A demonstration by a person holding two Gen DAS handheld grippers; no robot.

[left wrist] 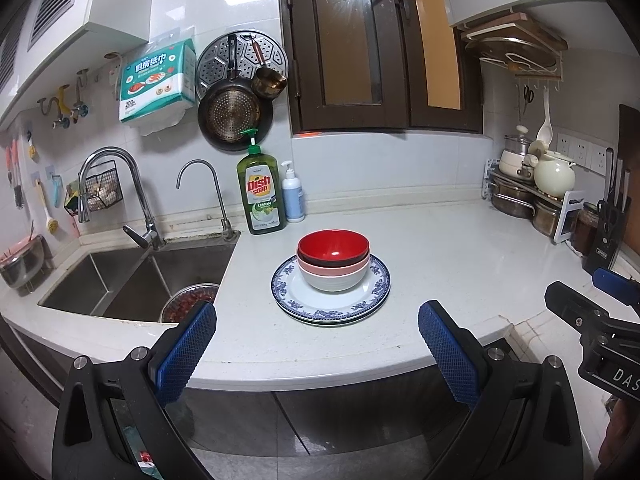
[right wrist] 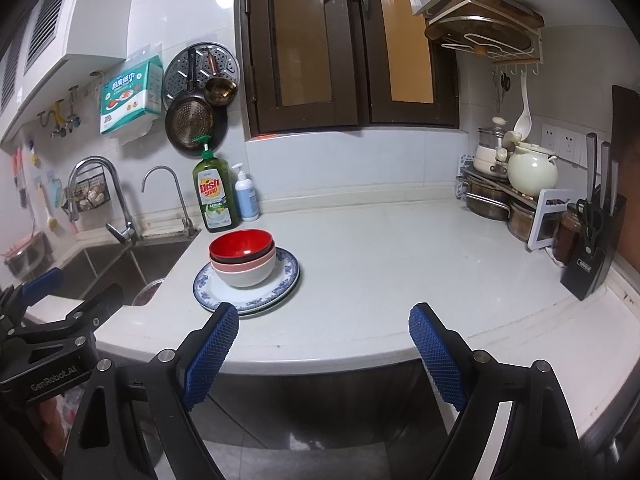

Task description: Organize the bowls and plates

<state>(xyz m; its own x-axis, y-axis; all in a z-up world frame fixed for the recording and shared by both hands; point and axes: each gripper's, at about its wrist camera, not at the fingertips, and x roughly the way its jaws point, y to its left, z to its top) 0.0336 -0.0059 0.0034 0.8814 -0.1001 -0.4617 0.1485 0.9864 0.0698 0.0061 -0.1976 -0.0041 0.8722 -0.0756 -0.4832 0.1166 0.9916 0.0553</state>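
fingers point(left wrist: 188, 344) spread, well short of stacked bowls point(left wrist: 333, 260)

Three nested bowls point(left wrist: 333, 261), two stacked plates point(left wrist: 376, 292), two bottles point(left wrist: 262, 194).

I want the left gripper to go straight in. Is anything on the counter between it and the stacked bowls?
Nothing visible: the open left gripper faces bare white countertop up to the blue-patterned plates under the red-topped stack of bowls.
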